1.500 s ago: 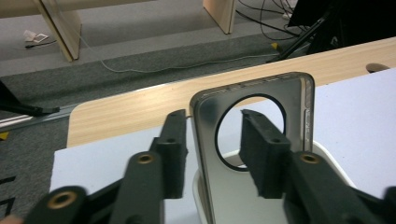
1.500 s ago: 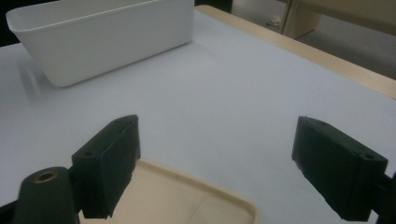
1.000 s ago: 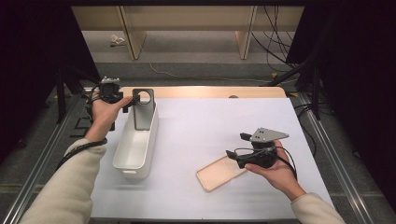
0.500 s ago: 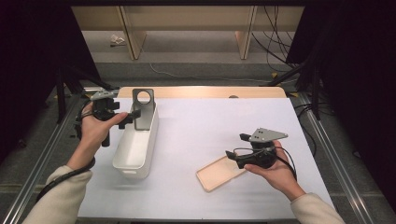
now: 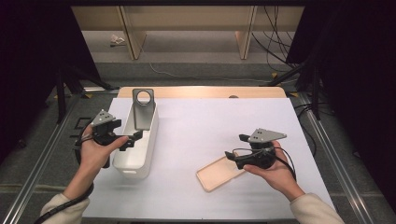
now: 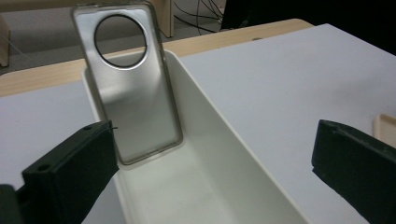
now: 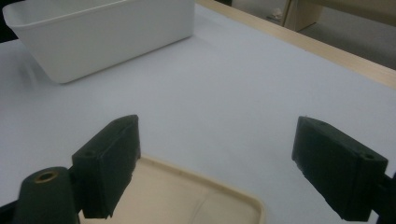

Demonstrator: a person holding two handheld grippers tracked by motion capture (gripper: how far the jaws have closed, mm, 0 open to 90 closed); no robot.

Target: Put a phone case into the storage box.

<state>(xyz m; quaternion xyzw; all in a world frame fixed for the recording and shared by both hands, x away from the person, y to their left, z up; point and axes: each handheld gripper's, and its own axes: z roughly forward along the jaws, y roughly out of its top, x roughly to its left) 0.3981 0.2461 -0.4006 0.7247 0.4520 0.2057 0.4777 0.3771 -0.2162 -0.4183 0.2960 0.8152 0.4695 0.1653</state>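
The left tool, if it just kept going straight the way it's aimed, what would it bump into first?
Probably the white bin: the open left tool looks along it, toward the clear phone case leaning at its far end. Depth is hard to judge.

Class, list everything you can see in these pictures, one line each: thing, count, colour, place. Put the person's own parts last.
Phone case: one, clear grey with a round camera hole, standing upright against the far end wall inside the bin.
Bin: one, white, long, on the table's left part.
Phone case, beige: one, lying flat on the table's right part.
Table: one, white top with a wooden far edge.
Left gripper: one, black, jaws open, at the bin's left rim.
Right gripper: one, black, jaws open, over the beige case's edge.
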